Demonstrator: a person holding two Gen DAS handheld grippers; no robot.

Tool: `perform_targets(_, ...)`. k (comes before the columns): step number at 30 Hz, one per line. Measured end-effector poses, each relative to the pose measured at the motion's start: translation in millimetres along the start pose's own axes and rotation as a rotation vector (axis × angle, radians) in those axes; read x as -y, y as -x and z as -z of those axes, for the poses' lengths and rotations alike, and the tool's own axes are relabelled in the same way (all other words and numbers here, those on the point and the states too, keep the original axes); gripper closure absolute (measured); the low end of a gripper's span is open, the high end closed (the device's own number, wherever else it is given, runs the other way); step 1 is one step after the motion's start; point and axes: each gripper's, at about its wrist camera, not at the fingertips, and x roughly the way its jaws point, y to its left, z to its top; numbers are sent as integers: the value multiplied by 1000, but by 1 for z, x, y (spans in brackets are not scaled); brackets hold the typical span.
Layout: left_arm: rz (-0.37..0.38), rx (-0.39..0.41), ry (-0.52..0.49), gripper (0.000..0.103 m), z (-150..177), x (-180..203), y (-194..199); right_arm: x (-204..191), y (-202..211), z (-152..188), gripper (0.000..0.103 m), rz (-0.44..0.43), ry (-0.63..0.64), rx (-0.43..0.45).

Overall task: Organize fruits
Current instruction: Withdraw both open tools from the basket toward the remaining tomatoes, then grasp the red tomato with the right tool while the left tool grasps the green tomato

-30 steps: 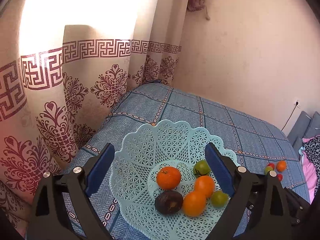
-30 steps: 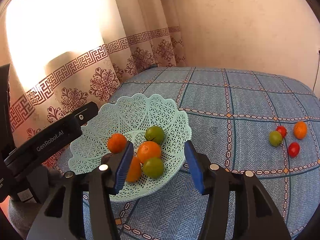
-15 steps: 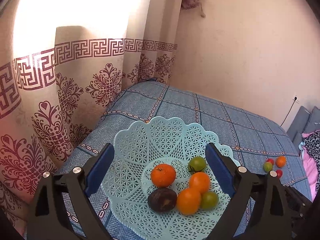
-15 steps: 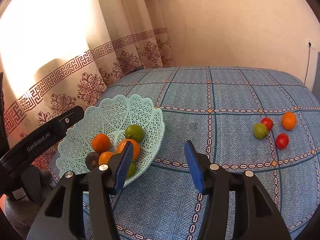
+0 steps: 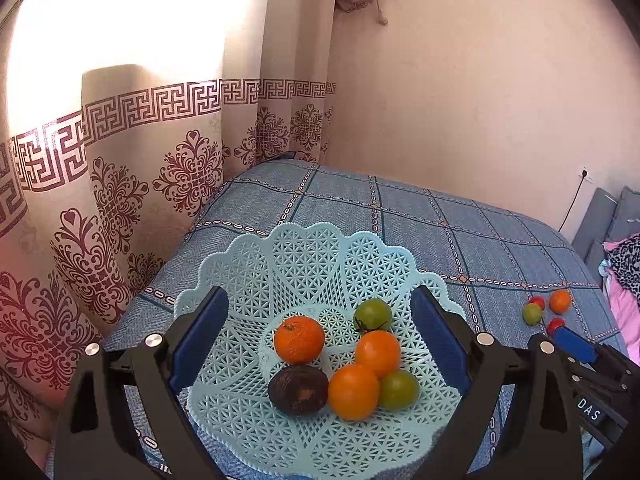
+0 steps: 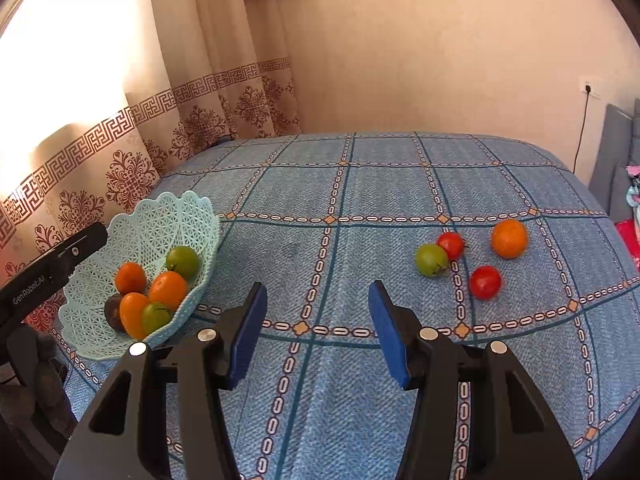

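Fruits sit in two groups on the blue checked cloth [image 6: 360, 184]: six in the basket [image 5: 304, 264] near the curtain [image 5: 120, 184], four loose ones well apart to the right. Only the left wrist view looks down into the basket, showing three oranges [image 5: 299, 339], two green fruits [image 5: 373, 314] and a dark fruit [image 5: 298, 389], the last mostly hidden behind an orange in the right view. Only the right view shows the loose group clearly: a green fruit [image 6: 431, 260] touching a red one [image 6: 451, 245], another red one [image 6: 485, 282] and an orange [image 6: 509, 238].

"GenRobot.AI" reads along the left tool's body in the right view; "DAS" shows on the right tool at the left view's edge, the rest cut off.

The left gripper [image 5: 320, 336] stands wide open over the basket, holding nothing. The right gripper [image 6: 318, 320] is open and empty over bare cloth between the groups.
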Motion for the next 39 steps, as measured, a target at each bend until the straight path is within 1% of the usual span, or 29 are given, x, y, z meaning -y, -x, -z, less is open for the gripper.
perform_targets(4, 7, -5, -26, 9, 3, 10, 0, 26, 0, 2, 50, 47, -11, -10)
perform_targets(8, 35, -21, -49, 9, 7, 21, 2, 53, 0, 5, 50, 99, -19, -22)
perform_targets(14, 56, -23, -110, 9, 6, 45, 8, 90, -2, 8, 50, 140, -55, -35)
perform_targets(21, 141, -75, -148, 9, 8, 84, 7, 115, -11, 7, 50, 138, -78, -55)
perform_targets(24, 163, -94, -176, 9, 11, 102, 3, 120, -16, 5, 50, 127, -72, -64)
perform_targets(27, 178, -104, -213, 9, 14, 126, -1, 122, -26, 1, 51, 135, -55, -67)
perform_targets(29, 189, -115, -232, 9, 16, 142, -7, 126, -32, 0, 54, 132, -60, -78)
perform_targets(32, 209, -143, -262, 9, 20, 164, -17, 133, -42, -2, 57, 105, -75, -101)
perform_targets(36, 210, -166, -292, 9, 24, 187, -29, 140, -52, -5, 60, 63, -93, -127)
perform_targets(39, 211, -178, -302, 9, 24, 198, -39, 142, -57, -5, 64, 29, -100, -141)
